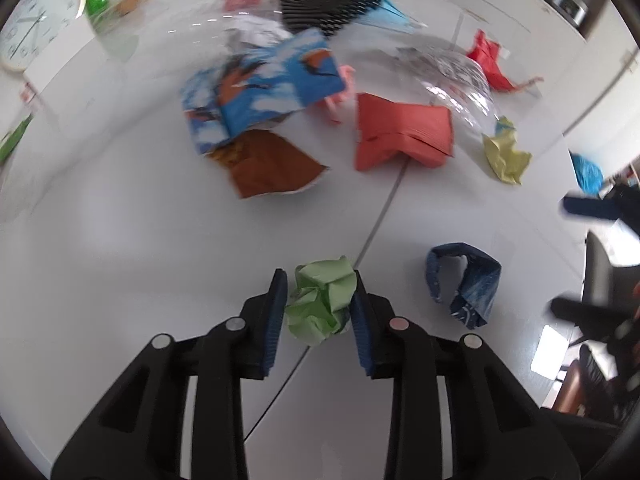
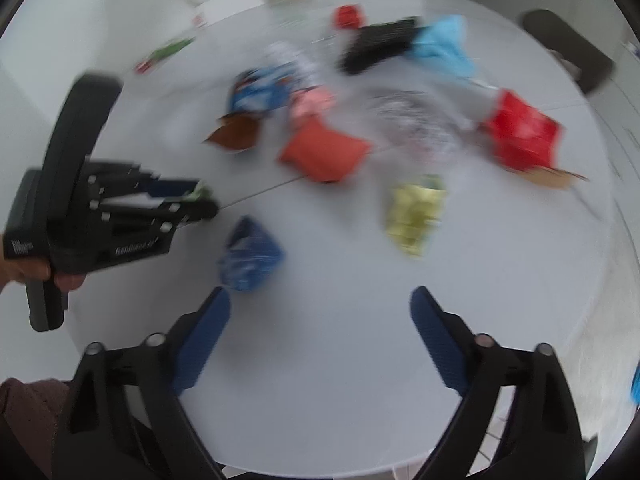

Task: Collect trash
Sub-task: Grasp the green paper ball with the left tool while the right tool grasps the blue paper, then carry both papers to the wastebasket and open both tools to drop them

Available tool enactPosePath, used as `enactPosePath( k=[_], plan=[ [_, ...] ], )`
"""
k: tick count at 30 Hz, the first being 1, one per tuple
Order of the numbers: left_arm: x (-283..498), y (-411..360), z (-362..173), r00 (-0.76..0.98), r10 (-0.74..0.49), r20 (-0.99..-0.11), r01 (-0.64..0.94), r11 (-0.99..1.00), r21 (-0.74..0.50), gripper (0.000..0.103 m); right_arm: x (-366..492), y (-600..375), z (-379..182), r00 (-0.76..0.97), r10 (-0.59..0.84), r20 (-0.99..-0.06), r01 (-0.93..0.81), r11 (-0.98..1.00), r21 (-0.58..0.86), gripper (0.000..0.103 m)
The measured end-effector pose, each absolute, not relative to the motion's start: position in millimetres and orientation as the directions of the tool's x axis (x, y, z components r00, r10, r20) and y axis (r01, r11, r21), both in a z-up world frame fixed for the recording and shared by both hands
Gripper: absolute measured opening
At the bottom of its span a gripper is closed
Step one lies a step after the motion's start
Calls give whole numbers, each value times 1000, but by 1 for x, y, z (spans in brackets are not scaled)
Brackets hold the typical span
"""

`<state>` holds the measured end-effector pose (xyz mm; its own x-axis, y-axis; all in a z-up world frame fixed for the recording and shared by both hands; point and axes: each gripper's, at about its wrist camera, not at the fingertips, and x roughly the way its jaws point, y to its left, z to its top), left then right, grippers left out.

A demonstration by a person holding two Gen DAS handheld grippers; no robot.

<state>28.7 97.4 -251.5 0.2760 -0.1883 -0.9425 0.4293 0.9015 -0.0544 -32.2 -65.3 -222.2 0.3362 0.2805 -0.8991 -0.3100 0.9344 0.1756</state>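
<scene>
A crumpled green paper ball (image 1: 322,302) lies on the white table (image 1: 120,240), and my left gripper (image 1: 320,280) is shut on it with both blue pads pressing its sides. In the right wrist view, the left gripper (image 2: 196,198) shows at the left with the green paper (image 2: 202,191) at its tips. My right gripper (image 2: 320,294) stands open over bare table, with nothing between its fingers. A crumpled dark blue wrapper (image 2: 250,256) lies just beyond its left finger and also shows in the left wrist view (image 1: 466,284). A yellow paper wad (image 2: 414,212) lies further ahead on the right.
More litter lies further back: an orange-red napkin stack (image 1: 400,134), a brown wrapper (image 1: 268,164), a blue printed packet (image 1: 260,84), clear plastic (image 1: 452,72), a red bag (image 1: 486,58) and a black ribbed item (image 1: 328,4). A wall clock (image 1: 36,20) lies far left.
</scene>
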Motion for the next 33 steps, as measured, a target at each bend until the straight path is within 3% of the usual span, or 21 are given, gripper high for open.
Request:
enactPosePath(
  k=[8,10,12,15,22,27,33],
  plan=[
    [16,125,-227,330,-193,-924,360,931,-66,30,-5,-22,-238,295,324,-899,-343,914,216,75],
    [9,130,-221,338,-190,-922,346,936,-65,30,2,-18,-243,285,312,-907,-329,920,213,66],
    [5,133,-217,341,-190,-921,335,940,-70,30,7,-14,-248,268,298,-916,-310,927,211,44],
    [6,129,-214,344,-192,-919,328,942,-74,30,10,-15,-251,267,296,-917,-283,934,219,34],
    [-8,82,-191,361,-198,-911,425,905,-29,30,-25,-76,-227,315,344,-885,-155,938,309,33],
    [-32,22,-173,323,-297,-898,554,829,-75,30,-96,-168,-200,405,215,-889,5,971,238,35],
    [-68,-65,-165,235,-391,-890,690,712,-130,30,-169,-258,-240,374,61,-926,222,963,153,39]
  ],
)
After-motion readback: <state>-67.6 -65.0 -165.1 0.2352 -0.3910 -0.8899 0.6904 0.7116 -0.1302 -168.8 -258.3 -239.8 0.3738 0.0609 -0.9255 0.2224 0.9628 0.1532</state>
